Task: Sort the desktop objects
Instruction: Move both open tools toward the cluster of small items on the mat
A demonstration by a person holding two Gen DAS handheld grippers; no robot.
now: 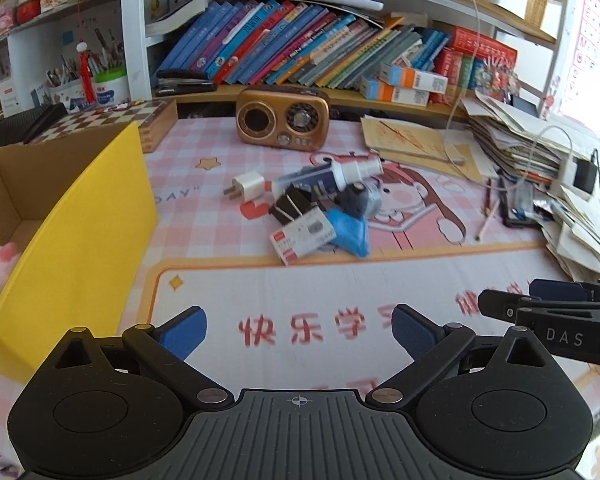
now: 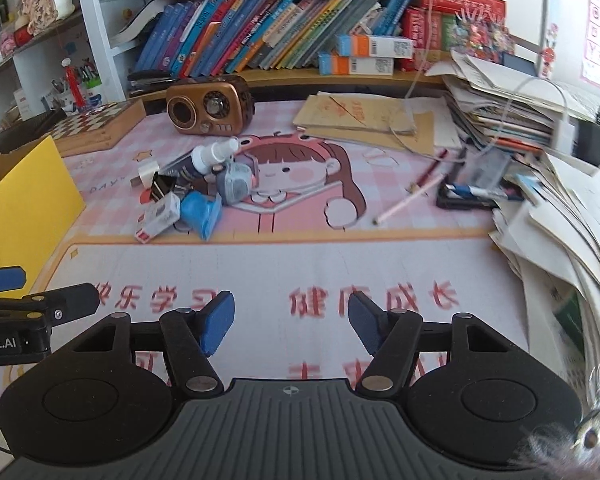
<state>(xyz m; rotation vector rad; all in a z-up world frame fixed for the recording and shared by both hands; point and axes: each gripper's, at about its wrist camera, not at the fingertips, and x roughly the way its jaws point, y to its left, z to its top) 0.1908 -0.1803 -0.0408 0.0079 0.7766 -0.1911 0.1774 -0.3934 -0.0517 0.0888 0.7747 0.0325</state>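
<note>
The left gripper (image 1: pixel 298 330) hovers low over the surface with jaws apart and empty, the yellow box (image 1: pixel 80 216) just to its left. The clutter pile (image 1: pixel 316 204) lies ahead, slightly nearer this hand. The right gripper (image 2: pixel 290 322), level alongside, likewise gapes empty.

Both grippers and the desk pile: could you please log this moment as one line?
left gripper: open, empty | right gripper: open, empty | pile: untouched on mat | yellow box: left of pile
</note>
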